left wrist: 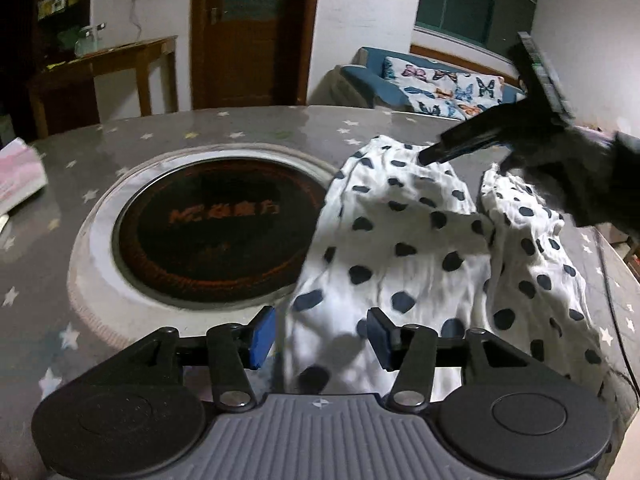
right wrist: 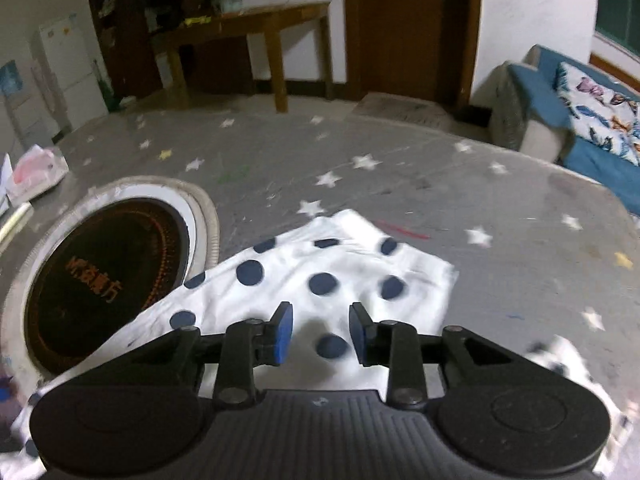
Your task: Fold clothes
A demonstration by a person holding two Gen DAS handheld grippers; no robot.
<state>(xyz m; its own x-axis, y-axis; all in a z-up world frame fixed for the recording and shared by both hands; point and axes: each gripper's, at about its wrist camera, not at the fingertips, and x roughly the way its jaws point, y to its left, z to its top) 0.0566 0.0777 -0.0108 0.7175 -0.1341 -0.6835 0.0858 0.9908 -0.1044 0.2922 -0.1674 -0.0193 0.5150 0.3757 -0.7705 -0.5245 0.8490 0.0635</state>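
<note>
We had barely begun folding: the polka-dot garment (left wrist: 420, 248) lay crumpled near the table's (right wrist: 460, 184) right edge, beside the round cooktop (left wrist: 208, 232), both our grippers (left wrist: 320, 338) (right wrist: 320, 334) parted, gripping nothing

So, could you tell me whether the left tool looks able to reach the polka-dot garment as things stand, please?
Probably yes. The left tool is open with the polka-dot garment lying directly ahead of it on the table, and nothing sits between them; the right tool is over the far edge, out of its way.
</note>
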